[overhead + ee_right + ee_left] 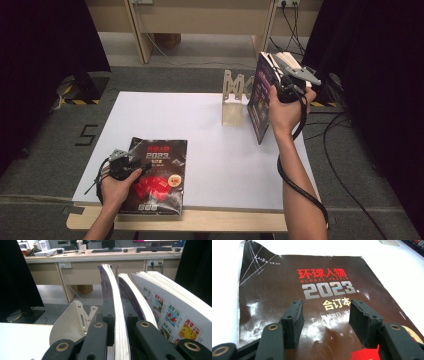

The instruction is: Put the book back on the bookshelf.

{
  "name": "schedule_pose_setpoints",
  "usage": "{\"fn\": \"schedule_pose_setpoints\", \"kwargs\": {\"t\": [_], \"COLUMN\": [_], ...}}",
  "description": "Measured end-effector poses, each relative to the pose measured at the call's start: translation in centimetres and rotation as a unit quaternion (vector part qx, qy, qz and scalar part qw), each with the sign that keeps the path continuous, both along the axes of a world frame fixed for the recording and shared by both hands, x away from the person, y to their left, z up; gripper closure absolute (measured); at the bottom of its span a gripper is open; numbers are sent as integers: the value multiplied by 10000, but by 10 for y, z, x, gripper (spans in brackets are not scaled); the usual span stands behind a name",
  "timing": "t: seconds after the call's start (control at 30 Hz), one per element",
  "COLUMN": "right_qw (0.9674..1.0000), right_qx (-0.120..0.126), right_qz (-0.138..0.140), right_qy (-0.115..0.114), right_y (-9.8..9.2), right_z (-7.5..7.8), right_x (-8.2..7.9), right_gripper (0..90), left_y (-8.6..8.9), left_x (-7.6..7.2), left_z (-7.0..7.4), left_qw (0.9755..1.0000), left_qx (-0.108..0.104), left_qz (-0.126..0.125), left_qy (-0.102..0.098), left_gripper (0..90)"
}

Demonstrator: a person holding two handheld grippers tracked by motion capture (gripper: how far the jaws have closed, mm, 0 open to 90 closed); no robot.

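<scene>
Lower left of the high view, I see my left gripper (121, 161) over the dark magazine (158, 176) lying flat at the near edge of the white table (210, 150); in the left gripper view its jaws stand wide apart above the cover, gripping nothing; upper right of the high view, my right gripper (289, 82) is clamped on an upright magazine (261, 97), raised just beside the metal stand (235, 102); in the right gripper view the jaws pinch a sheaf of its pages, other magazines (170, 315) fanning to the right.

The right gripper (117, 340) clamps a thin upright purple-covered magazine (111, 297), beside a cream metal bookend (68, 323).
</scene>
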State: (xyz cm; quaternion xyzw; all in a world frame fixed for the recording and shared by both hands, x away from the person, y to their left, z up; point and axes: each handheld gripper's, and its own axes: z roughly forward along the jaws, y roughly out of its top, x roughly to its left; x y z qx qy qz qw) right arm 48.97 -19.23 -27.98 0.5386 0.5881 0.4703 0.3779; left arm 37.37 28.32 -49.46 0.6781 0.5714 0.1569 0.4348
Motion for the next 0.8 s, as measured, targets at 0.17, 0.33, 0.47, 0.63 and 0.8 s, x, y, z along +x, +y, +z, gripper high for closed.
{"fn": "schedule_pose_setpoints", "kwargs": {"t": [0.17, 0.33, 0.47, 0.63, 0.8], "right_qw": [10000, 10000, 10000, 10000, 10000], "right_qx": [-3, -9, -33, -7, 6], "right_qz": [-3, -14, -16, -34, -50], "right_qy": [-6, -23, -59, -55, -61], "right_y": [1, 2, 2, 3, 4], "right_z": [0, 2, 3, 5, 6], "right_x": [2, 4, 6, 9, 11], "right_gripper": [848, 847, 848, 848, 848], "left_y": [1, 1, 1, 1, 2], "left_x": [0, 0, 0, 0, 0], "left_z": [1, 0, 1, 1, 1], "left_qw": [10000, 10000, 10000, 10000, 10000], "left_qx": [-3, -19, -6, -8, -6], "left_qz": [15, 26, 12, 12, 12], "left_qy": [-15, -7, -19, -23, -25], "left_gripper": [444, 444, 444, 444, 444]}}
